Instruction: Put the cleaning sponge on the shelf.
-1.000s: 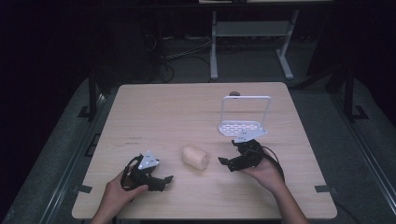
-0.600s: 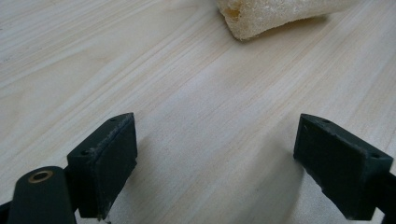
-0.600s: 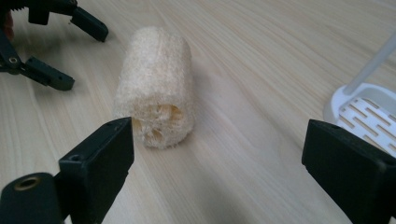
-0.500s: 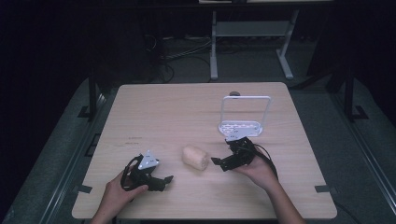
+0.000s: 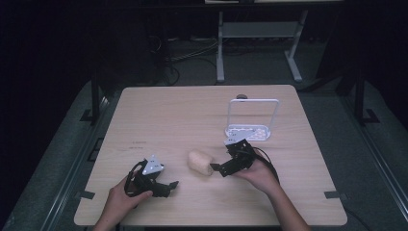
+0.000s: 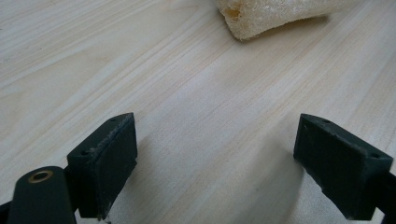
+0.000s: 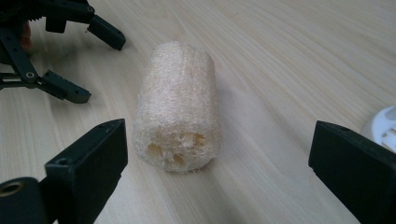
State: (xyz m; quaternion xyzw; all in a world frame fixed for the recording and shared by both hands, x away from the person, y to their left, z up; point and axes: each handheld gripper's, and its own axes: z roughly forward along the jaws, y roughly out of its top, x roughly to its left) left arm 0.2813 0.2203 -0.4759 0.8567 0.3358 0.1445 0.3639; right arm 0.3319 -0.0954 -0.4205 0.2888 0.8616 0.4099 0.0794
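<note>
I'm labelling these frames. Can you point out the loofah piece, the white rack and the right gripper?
loofah piece (image 7: pixel 180 107), right gripper view, on its fibrous side.
white rack (image 5: pixel 250 132), high view, on its perforated base.
right gripper (image 5: pixel 216 168), high view, midway between its open fingertips.

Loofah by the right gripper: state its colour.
The loofah is pale cream, with a coarse fibrous weave; the right gripper view shows it best.

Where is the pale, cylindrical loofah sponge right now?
The pale loofah sponge lies on the wooden table, just ahead of the open right gripper, right of the left gripper.
</note>
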